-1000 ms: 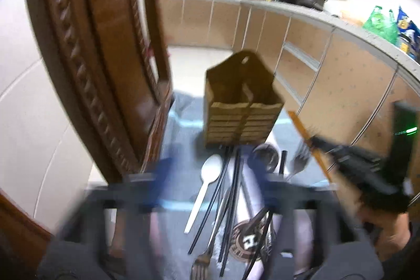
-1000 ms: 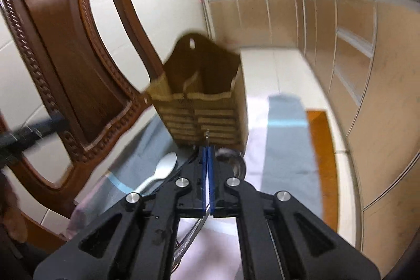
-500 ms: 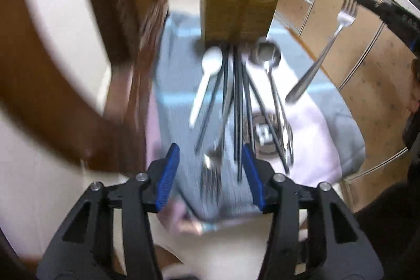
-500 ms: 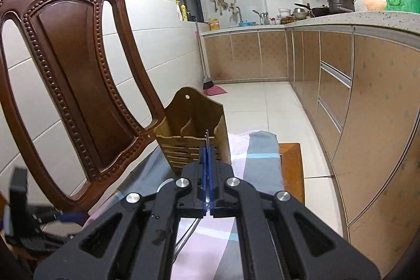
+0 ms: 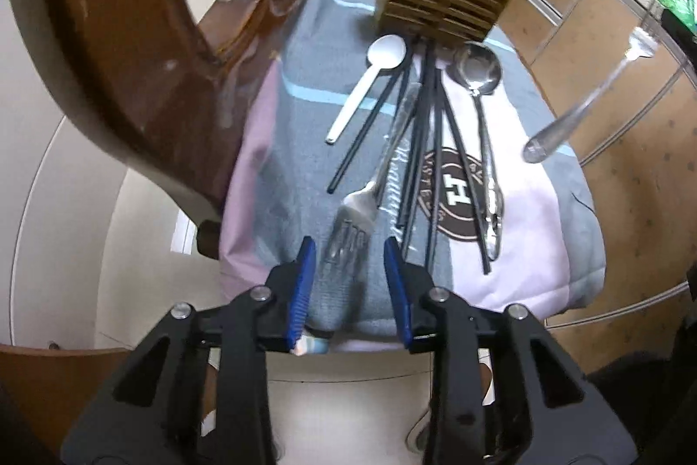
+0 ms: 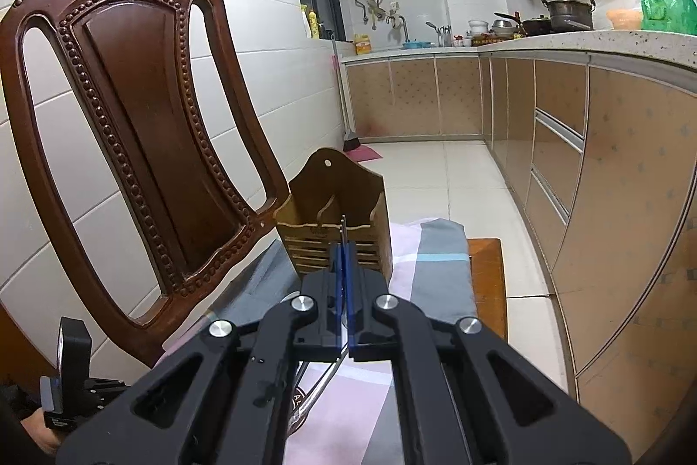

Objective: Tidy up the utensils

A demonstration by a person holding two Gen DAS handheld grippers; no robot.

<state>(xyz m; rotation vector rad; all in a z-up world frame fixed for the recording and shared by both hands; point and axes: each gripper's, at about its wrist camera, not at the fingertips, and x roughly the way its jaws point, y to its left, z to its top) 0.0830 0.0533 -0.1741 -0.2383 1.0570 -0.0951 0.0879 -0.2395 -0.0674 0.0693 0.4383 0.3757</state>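
Kitchen chair cloth (image 5: 305, 142): left tongs (image 5: 346, 251) angled down, closing round fork (image 5: 355, 216); right tongs (image 6: 343, 251) clamped on raised fork (image 5: 588, 103).

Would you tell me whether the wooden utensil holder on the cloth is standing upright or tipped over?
Upright. The wooden utensil holder stands on its base on the cloth, compartments opening upward, hanging-hole back panel rising vertically.
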